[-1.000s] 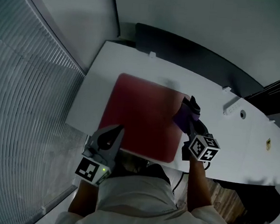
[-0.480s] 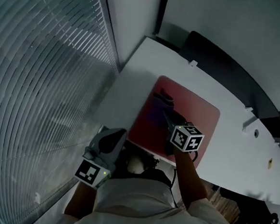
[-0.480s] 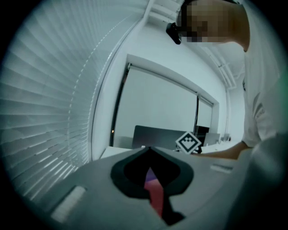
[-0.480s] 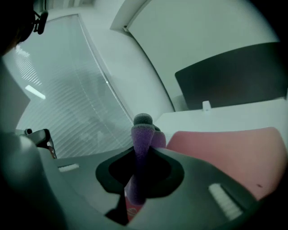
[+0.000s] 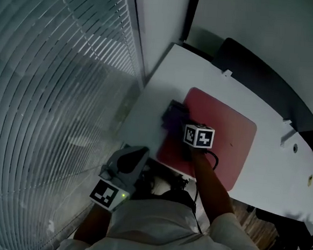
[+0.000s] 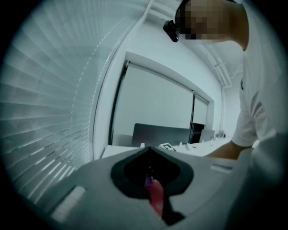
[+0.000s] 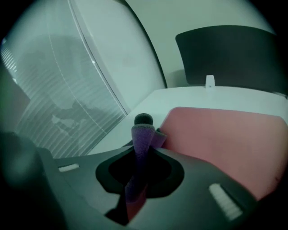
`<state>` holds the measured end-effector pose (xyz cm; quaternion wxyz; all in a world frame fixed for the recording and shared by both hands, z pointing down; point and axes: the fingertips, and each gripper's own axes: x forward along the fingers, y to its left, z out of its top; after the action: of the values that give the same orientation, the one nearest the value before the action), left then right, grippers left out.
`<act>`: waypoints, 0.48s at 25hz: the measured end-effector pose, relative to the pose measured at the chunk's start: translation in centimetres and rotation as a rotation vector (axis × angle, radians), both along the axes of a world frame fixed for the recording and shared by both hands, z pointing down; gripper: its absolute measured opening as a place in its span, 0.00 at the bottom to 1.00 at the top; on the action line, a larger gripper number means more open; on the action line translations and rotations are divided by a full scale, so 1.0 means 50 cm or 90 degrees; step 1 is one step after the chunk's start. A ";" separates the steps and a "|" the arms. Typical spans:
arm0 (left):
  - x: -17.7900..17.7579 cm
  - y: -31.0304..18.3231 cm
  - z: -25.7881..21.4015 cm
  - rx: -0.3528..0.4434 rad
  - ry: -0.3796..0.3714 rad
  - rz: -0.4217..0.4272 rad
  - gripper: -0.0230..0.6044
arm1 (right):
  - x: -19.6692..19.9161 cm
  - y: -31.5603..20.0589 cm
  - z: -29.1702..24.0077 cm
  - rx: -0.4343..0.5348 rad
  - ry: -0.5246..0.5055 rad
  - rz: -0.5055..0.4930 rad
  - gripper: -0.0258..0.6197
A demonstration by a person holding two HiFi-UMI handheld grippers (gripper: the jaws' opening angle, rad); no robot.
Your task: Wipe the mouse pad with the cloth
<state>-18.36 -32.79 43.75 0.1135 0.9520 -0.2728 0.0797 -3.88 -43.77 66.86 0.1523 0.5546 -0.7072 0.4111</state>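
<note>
Right tool (image 5: 181, 125): closed on the cloth (image 7: 141, 143) — its own view shows the purple fold pinched upright between the jaws and running back into the throat.
Cloth, place: the head view puts it at the pad's (image 5: 228, 133) left edge, partly on the red and partly over the white worktop (image 5: 165, 82). The marker cube (image 5: 199, 136) hides where the jaws meet it.
Pad: red, flat on the worktop, reaching toward the person's side. The right tool's view shows its near corner just beside the cloth, with bare surface to the right.
Left tool (image 5: 136, 155): jaws together, nothing gripped — only its own view shows this. The head view gives just its grey body and marker, held off the worktop's near edge, close to the person's chest and well apart from the pad.
Left tool's view, extra: looks across the worktop toward a dark panel (image 6: 162, 134), with the person's arm (image 6: 225, 150) and white sleeve (image 6: 256, 117) at right.
Blinds (image 5: 51, 86): fill the left of the head view and also show in both tool views.
</note>
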 end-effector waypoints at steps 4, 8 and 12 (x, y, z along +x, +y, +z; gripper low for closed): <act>0.050 0.018 -0.024 -0.008 0.029 0.024 0.04 | 0.083 0.041 0.013 -0.026 0.024 0.024 0.11; 0.108 0.043 -0.052 0.019 0.044 0.051 0.04 | 0.172 0.086 0.029 -0.034 0.034 0.055 0.11; 0.186 0.088 -0.059 0.035 0.036 0.077 0.04 | 0.286 0.162 0.039 -0.044 0.043 0.091 0.11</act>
<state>-9.03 -28.40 40.77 0.0899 0.9713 -0.2138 0.0523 10.44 -35.67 68.82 0.1652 0.6115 -0.6459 0.4261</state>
